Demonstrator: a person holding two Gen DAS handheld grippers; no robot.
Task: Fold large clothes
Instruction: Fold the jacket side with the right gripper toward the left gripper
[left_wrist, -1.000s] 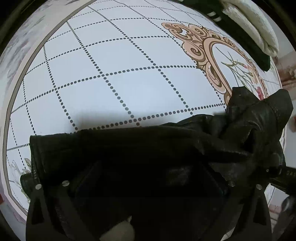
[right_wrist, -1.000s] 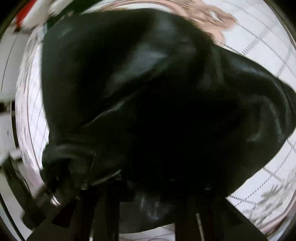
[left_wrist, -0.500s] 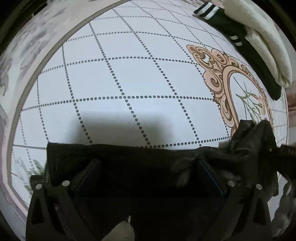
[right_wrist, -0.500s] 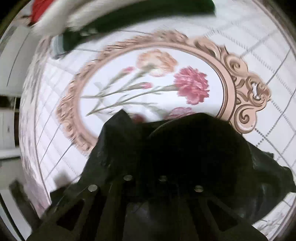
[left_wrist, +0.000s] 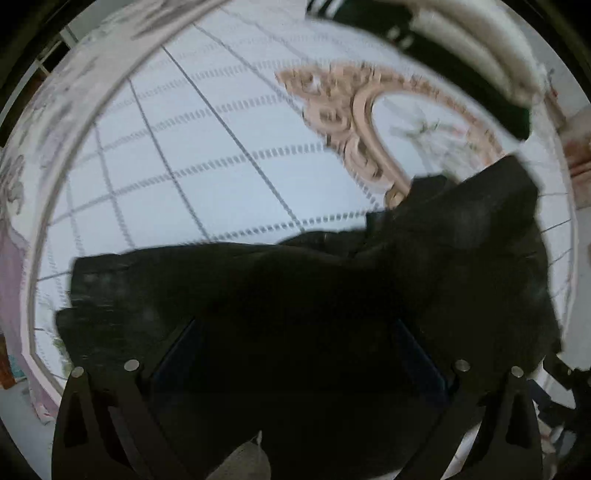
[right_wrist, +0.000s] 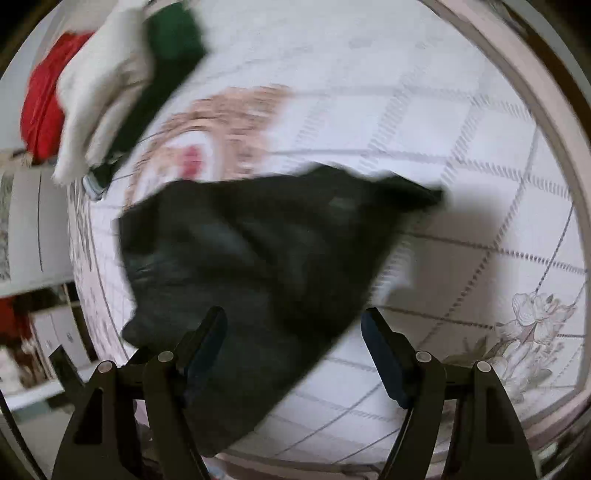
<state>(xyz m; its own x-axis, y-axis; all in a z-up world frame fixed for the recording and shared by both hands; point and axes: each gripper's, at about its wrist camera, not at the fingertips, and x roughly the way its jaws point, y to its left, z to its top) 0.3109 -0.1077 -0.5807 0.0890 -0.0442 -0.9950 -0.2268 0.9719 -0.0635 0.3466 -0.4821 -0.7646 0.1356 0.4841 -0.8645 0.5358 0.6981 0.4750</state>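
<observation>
Right now a black jacket (left_wrist: 332, 295) lies bunched on a bed sheet (left_wrist: 207, 177) printed with a dotted grid and a tan scrolled frame around flowers. In the left wrist view the jacket fills the lower half of the frame and rises to a crumpled peak at the right, where it covers the lower end of the tan frame. The left gripper (left_wrist: 295, 343) sits at the bottom centre with its two fingers spread wide, and dark cloth lies across and between them; the black on black hides the fingertips, so I cannot tell whether it has hold of the jacket.

In the right wrist view the jacket (right_wrist: 266, 251) spreads across the middle of the frame, tapering to a point at the right and throwing a shadow on the sheet beside it. The right gripper (right_wrist: 291, 332) stands wide open at the bottom, its left finger (right_wrist: 207, 343) over the cloth's lower edge and its right finger (right_wrist: 384, 354) over bare sheet, gripping nothing.

A pile of other clothes (right_wrist: 110, 85), red, cream and dark green, sits in the upper left of that view, well apart from the jacket. Both views are blurred.
</observation>
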